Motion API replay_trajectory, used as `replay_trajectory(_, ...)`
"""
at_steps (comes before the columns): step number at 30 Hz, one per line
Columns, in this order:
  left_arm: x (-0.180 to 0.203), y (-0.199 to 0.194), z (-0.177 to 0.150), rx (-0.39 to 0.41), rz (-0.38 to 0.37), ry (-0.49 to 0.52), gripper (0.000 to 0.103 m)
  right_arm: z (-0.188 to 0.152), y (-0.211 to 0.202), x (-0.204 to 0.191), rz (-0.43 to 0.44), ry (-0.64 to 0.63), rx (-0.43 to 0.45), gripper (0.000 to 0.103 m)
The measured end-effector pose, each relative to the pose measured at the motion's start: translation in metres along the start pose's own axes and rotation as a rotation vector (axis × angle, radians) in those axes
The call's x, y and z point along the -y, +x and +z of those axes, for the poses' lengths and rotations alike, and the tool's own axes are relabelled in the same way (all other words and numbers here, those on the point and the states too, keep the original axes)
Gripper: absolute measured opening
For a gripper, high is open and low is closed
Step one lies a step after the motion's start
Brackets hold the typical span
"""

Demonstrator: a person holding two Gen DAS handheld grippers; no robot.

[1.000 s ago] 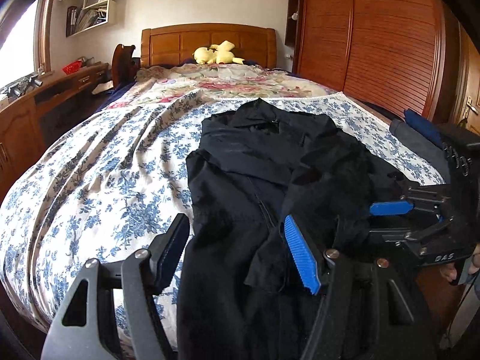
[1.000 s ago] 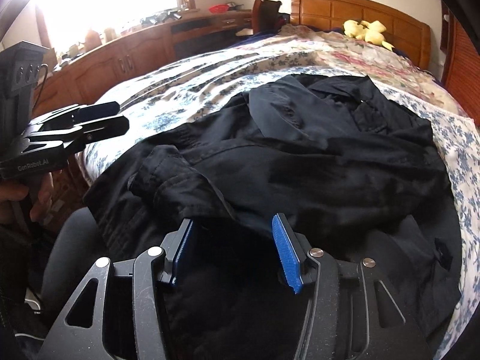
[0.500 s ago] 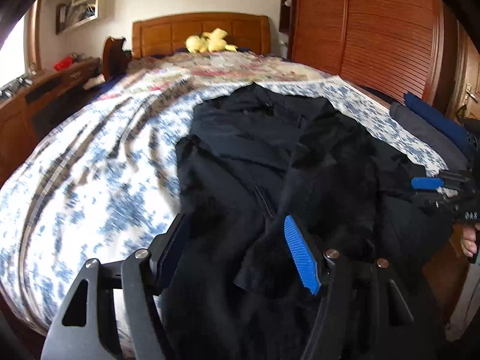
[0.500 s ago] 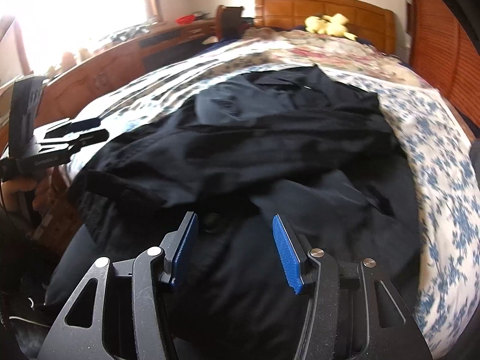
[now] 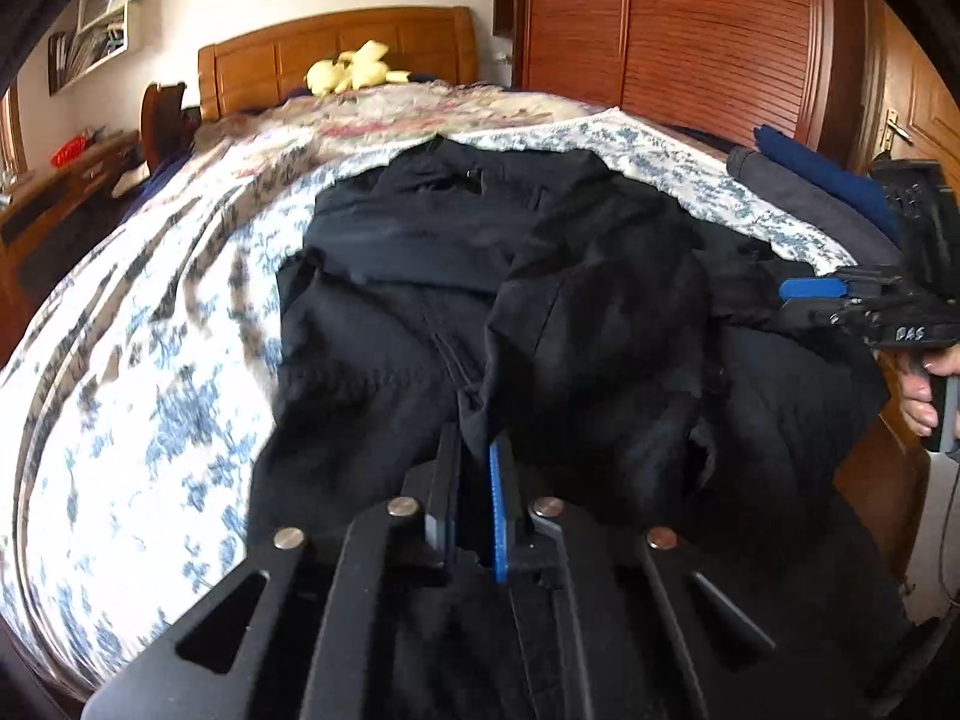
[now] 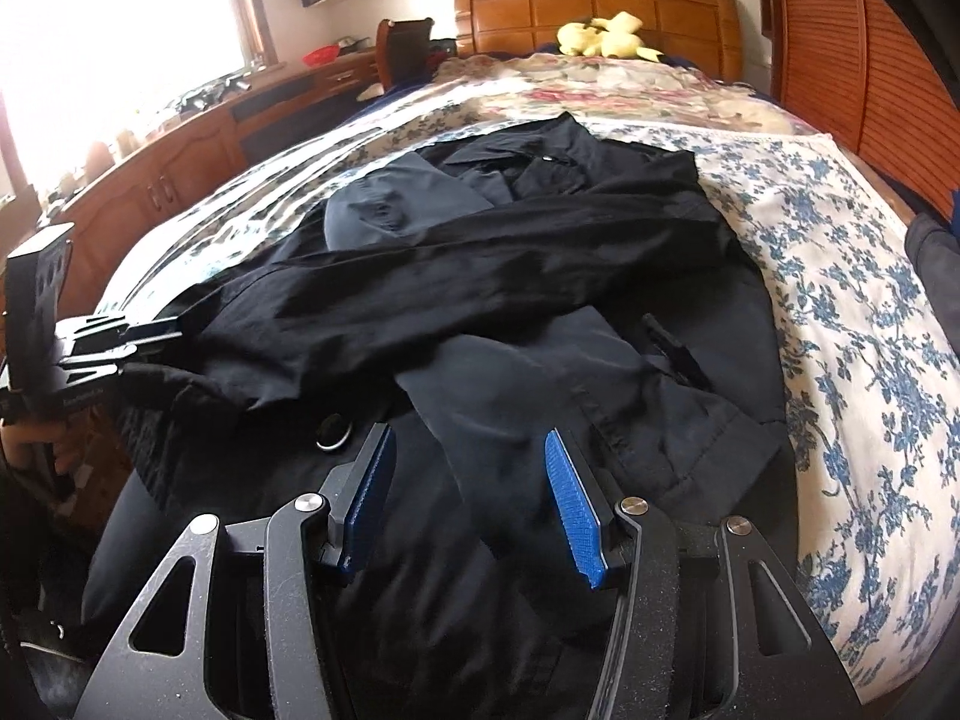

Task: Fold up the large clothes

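A large black jacket [image 5: 420, 252] lies rumpled across the foot of the bed, collar toward the headboard, with one sleeve [image 6: 480, 276] thrown across its body. My left gripper [image 5: 474, 450] is low over the near hem, its jaws closing tight with a fold of black fabric pinched between the pads. In the right wrist view the left gripper [image 6: 162, 336] sits at the jacket's left edge. My right gripper [image 6: 468, 480] hovers over the near hem, jaws apart, with loose fabric below the pads and nothing gripped. In the left wrist view the right gripper [image 5: 786, 300] shows at the jacket's right edge.
The bed has a blue floral sheet [image 5: 150, 390] and a wooden headboard [image 6: 600, 12] with a yellow plush toy [image 5: 354, 69]. Folded dark clothes [image 5: 810, 192] lie at the bed's right edge, by a wooden wardrobe [image 5: 690, 60]. A wooden desk [image 6: 180, 162] runs under the window. A person's hand [image 5: 924, 396] holds the right gripper's handle.
The left jaws have gone from wide apart to pressed together on a jacket fold, and the left gripper sank slightly. The right gripper slid sideways along the hem, jaws unchanged.
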State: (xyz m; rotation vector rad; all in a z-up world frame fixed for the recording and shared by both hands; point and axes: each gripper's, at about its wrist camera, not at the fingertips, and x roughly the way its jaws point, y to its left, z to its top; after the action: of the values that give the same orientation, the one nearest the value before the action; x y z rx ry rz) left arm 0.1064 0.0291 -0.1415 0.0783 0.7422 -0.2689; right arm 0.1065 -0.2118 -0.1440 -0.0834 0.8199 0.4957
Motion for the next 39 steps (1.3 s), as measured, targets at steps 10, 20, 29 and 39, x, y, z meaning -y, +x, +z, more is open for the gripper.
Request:
replay_trajectory(10,-0.035,-0.032,0.030,0.090,0.050,-0.068,0.013,0.031,0.019,-0.036,0.053,-0.057,0.023,0.053)
replay_trajectory(20,-0.073,-0.051,0.006,0.109,0.101,-0.137,0.051,0.068,0.068,-0.104,0.170,-0.136,0.022,0.053)
replay_trajectory(29,-0.093,-0.047,-0.019,0.080,0.126,-0.201,0.055,0.051,0.112,-0.152,0.227,-0.193,-0.074,0.053)
replay_trajectory(39,-0.086,-0.031,-0.032,0.042,0.112,-0.206,0.055,0.052,0.088,-0.138,0.201,-0.172,-0.036,0.053)
